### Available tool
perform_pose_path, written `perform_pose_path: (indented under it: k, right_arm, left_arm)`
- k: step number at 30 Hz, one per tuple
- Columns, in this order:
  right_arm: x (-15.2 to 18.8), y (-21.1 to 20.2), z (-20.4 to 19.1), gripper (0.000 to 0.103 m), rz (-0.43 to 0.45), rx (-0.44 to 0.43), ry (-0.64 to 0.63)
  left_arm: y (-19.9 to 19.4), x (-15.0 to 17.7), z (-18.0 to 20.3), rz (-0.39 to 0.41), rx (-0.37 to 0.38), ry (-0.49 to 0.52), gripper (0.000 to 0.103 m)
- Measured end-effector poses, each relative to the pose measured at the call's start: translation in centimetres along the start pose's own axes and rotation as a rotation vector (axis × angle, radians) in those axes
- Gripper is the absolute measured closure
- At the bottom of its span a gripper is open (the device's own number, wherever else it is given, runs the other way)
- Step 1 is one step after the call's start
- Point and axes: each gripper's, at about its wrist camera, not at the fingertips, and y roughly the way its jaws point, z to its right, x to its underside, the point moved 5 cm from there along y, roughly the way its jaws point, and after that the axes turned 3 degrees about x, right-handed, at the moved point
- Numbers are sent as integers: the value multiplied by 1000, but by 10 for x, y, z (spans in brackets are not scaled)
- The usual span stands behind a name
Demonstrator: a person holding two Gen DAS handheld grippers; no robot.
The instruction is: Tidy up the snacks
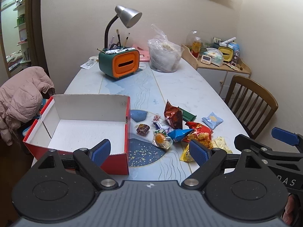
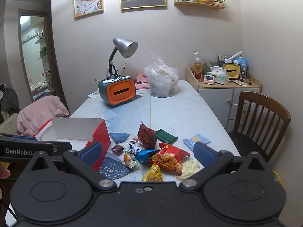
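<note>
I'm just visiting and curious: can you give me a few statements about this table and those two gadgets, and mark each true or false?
1. The red box has nothing in it. True.
2. The left gripper clamps a snack. False: its jaws are open and hold nothing.
3. The snack pile lies beside the box, on the table. True.
4. The right gripper has its jaws shut. False: they stand wide open.
5. The desk lamp stands behind the orange-fronted tissue box. True.

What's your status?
Left gripper and right gripper open, empty. Box empty. Snacks piled beside it. Nothing blocking.
</note>
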Motion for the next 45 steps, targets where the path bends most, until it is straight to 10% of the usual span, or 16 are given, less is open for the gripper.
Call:
perform_pose_path:
  k: [33,45]
  right_arm:
    - [-5,13,13,1,-11,-76,-54]
    - [13,41,44,16,-96,-40,-11]
  left_arm:
    - [15,1,10,-22,-23,-39,13]
    - [49,4,16,-99,-38,-57,13]
